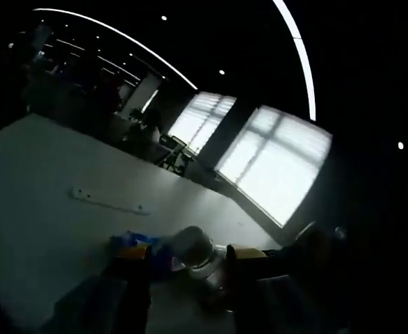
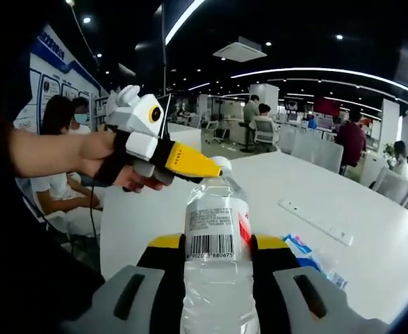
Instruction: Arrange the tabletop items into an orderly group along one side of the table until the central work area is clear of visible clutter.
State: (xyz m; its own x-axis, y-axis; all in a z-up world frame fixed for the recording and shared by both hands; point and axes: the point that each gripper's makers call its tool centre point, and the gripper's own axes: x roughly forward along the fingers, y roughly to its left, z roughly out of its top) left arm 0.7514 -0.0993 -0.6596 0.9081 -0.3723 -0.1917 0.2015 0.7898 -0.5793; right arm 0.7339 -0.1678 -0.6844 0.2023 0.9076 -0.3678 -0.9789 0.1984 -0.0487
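Now the right gripper (image 2: 217, 243) pinches a water bottle (image 2: 216, 236); the left gripper (image 2: 190, 161) touches its cap (image 2: 221, 164), whether spread I cannot tell.

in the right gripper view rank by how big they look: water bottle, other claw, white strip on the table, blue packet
1. water bottle, though nearest the camera
2. left claw
3. white strip and blue packet: look alike, unranked

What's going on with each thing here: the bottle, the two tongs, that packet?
Water bottle: upright, capped, clamped between the right tongs.
Right tongs: shut on the water bottle.
Left tongs: held above the table, tips at the bottle cap; open or shut unclear.
Blue packet: lying flat on the white table.
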